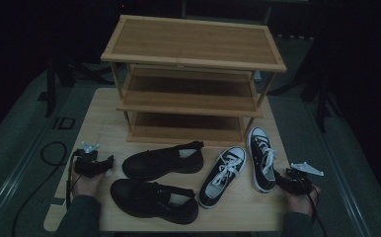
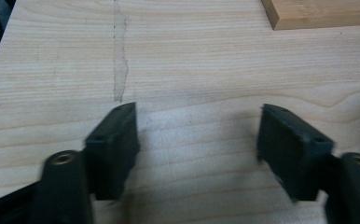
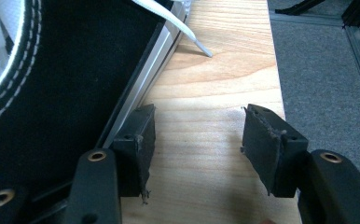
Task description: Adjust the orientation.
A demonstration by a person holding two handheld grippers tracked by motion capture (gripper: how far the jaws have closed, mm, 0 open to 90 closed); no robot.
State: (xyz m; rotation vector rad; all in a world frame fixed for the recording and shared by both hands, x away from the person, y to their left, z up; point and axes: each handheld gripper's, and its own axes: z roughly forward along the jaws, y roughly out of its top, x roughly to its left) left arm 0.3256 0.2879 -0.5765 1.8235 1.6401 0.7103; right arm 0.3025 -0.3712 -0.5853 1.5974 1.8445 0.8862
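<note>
Two black leather shoes [image 1: 163, 160] [image 1: 154, 198] lie on the wooden table [image 1: 97, 128], left of a pair of black-and-white sneakers [image 1: 223, 176] [image 1: 261, 158]. A three-tier bamboo shoe rack [image 1: 193, 74] stands behind them. My left gripper [image 1: 104, 163] rests at the table's left, open, with only bare wood [image 2: 197, 140] between its jaws. My right gripper [image 1: 283, 178] sits open at the right edge, its left jaw touching or almost touching the right sneaker's sole [image 3: 136, 88]; a white lace tip [image 3: 201, 49] lies on the wood ahead.
The rack's bottom corner [image 2: 318, 14] shows ahead of the left gripper. Grey carpet [image 3: 322, 70] lies beyond the table's right edge. Dark stands and cables surround the table on the floor [image 1: 30, 148].
</note>
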